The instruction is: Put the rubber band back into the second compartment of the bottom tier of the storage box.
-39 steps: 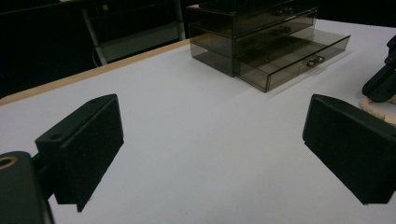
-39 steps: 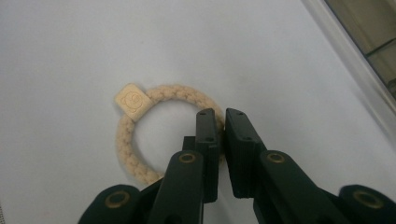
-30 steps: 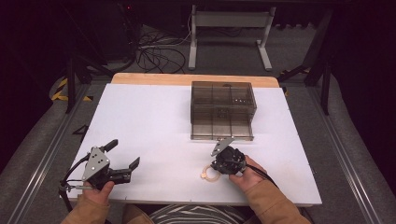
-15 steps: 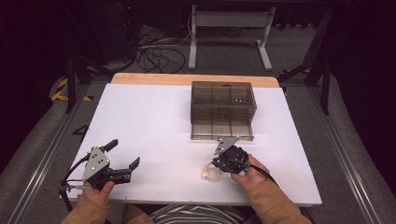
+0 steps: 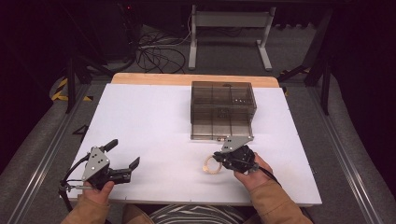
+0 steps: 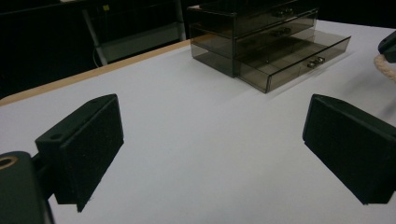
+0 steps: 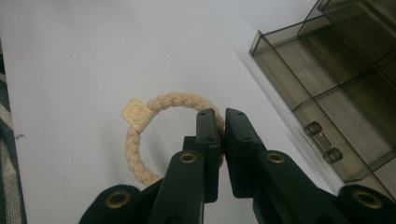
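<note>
On the near right part of the white table (image 5: pixel 154 116), a cream braided bracelet (image 7: pixel 135 140) is gripped by the right gripper (image 5: pixel 219 156), whose jaws are clenched on the cord at the ring's right side, as seen in the right gripper view; a small square tag (image 7: pixel 136 113) is fixed on the ring's upper left. From the high view the bracelet (image 5: pixel 211 165) is seen just in front of a smoky clear drawer box (image 5: pixel 223 109), near it but apart from it, and it appears to be lifted slightly off the table, though this cannot be told for certain. The bottom drawer (image 6: pixel 299 56) of the box is pulled out, and small metal knobs are seen on the drawer fronts. At the near left of the table the left gripper (image 5: pixel 125 154) is held by a hand (image 5: pixel 95 189), its jaws spread wide with nothing between them, well apart from the bracelet and the box
</note>
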The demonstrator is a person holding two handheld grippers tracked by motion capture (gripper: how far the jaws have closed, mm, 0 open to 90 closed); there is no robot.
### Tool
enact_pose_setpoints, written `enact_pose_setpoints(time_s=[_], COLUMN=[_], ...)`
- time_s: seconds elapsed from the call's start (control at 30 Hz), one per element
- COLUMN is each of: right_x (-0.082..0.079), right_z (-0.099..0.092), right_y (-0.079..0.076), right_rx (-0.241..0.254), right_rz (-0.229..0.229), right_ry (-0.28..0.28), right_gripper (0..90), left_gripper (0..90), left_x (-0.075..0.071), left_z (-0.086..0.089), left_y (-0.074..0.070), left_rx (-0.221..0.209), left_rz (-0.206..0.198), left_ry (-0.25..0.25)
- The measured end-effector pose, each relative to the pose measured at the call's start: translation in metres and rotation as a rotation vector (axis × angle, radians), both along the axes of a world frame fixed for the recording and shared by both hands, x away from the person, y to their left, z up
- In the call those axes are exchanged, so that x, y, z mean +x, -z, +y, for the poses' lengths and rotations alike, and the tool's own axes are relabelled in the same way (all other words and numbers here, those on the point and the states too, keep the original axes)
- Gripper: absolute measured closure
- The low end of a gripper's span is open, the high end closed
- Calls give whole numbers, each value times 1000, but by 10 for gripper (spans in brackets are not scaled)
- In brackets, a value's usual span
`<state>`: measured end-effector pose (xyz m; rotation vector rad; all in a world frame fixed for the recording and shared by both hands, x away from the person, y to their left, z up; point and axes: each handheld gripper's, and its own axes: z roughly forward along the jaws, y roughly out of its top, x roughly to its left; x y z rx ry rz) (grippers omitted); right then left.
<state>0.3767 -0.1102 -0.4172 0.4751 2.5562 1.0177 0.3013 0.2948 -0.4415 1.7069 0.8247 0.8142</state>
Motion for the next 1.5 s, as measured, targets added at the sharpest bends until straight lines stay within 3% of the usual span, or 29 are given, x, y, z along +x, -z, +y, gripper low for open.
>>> enact_pose_setpoints(time_s=[0.37, 0.8, 1.5], right_x=[-4, -5, 18], right_z=[-8, -8, -3], right_y=[-9, -12, -40], right_rx=[71, 81, 79], right_rz=[-56, -81, -122], right_ry=[26, 23, 57], right_gripper=[849, 849, 849], left_gripper=[58, 58, 58], left_x=[0, 0, 1], left_z=[0, 0, 0], left_y=[0, 0, 0], left_rx=[-1, 0, -2], left_rz=[0, -1, 1], left_ry=[-1, -2, -2])
